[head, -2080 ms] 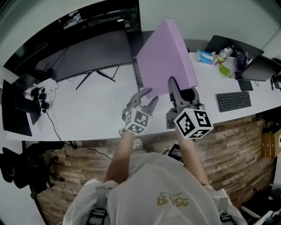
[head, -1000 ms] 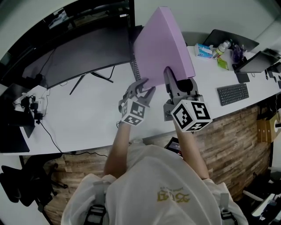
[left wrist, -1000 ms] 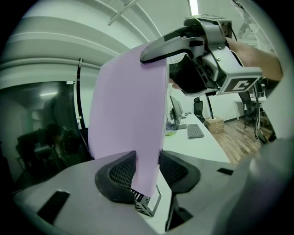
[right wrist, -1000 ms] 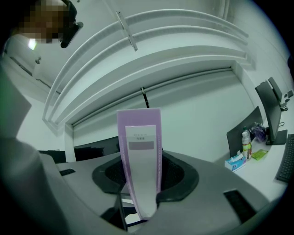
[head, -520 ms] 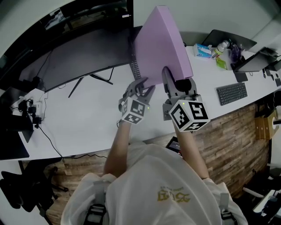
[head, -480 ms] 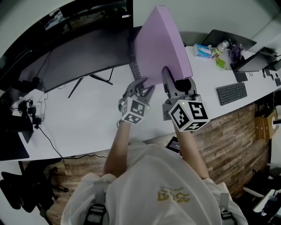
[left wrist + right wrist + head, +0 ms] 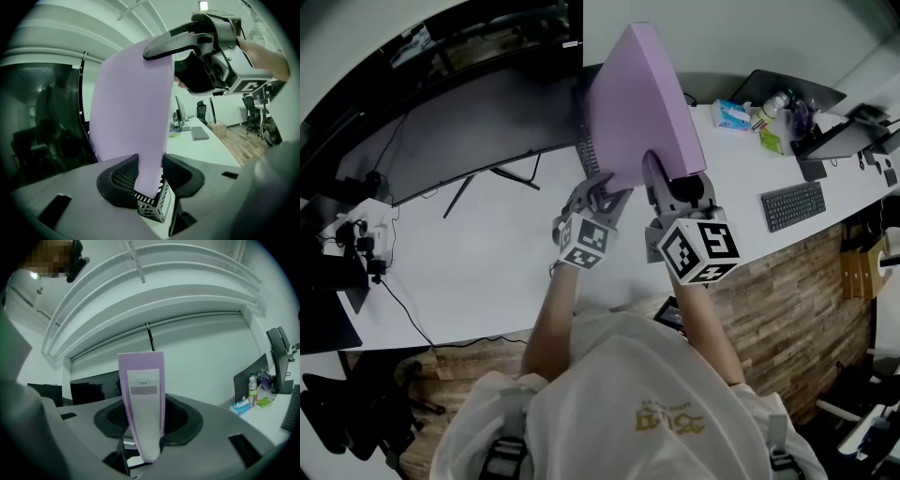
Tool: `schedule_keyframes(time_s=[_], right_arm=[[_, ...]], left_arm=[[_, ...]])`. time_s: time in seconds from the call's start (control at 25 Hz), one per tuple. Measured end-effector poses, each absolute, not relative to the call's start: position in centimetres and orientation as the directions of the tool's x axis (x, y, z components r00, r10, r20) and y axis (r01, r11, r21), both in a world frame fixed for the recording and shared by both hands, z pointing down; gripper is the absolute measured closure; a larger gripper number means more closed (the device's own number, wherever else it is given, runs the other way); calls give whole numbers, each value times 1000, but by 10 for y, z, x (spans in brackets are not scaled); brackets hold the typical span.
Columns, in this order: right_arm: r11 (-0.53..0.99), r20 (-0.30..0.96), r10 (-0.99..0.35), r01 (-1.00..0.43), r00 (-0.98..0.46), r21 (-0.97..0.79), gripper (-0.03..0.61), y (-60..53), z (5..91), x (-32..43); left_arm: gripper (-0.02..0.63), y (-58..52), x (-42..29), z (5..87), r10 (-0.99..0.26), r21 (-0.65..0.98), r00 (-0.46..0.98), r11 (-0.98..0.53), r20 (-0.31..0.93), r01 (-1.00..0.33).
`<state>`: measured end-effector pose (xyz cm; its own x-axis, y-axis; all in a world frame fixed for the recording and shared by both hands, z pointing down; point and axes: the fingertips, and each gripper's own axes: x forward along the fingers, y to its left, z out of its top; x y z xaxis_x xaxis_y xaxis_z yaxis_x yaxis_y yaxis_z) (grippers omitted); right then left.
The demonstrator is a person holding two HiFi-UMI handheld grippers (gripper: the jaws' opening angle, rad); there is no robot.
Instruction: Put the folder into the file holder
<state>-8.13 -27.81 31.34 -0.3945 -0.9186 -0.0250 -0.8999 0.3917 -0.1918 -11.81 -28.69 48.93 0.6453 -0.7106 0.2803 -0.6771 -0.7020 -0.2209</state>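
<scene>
If the hold slackens: the folder (image 7: 642,103) is up off the worktop (image 7: 487,253) and tilted, so a loose pinch at either lower edge would likely let it swing or drop.
If the aim is off: the lower corner must find the narrow mouth of the file holder (image 7: 154,211). Coming down askew, it could catch the mesh rim and push or tip the holder, which looks light.
If the two hands disagree: each claw grips a different part of the folder, so uneven lowering may twist it and wedge it against the holder's wall.
Nearby hazard: the monitor (image 7: 478,112) stands just beside the holder, and a wide swing of the tall folder might knock it.
Left claw (image 7: 602,192): partly spread, with both pads pressed on the folder's lower edge, which fills the gap between them.
Right claw (image 7: 667,180): also partly spread, clamped across the labelled spine, with nothing else between the jaws.
Folder position: in the air above the back part of the worktop, upright but leaning, held by both claws.
Folder versus holder: the left gripper view shows the lower corner right at the holder's top rim. Whether it is inside yet I cannot tell.
Task stage, as I judge it: lining up for insertion, with the folder not yet seated.
</scene>
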Motion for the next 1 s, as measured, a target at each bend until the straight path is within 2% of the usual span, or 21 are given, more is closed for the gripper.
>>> schedule_keyframes(time_s=[1.0], right_arm=[[396, 60, -910, -902, -411, -171, 393, -309, 347, -96]], left_arm=[[437, -303, -122, 526, -674, -158, 651, -727, 350, -668]])
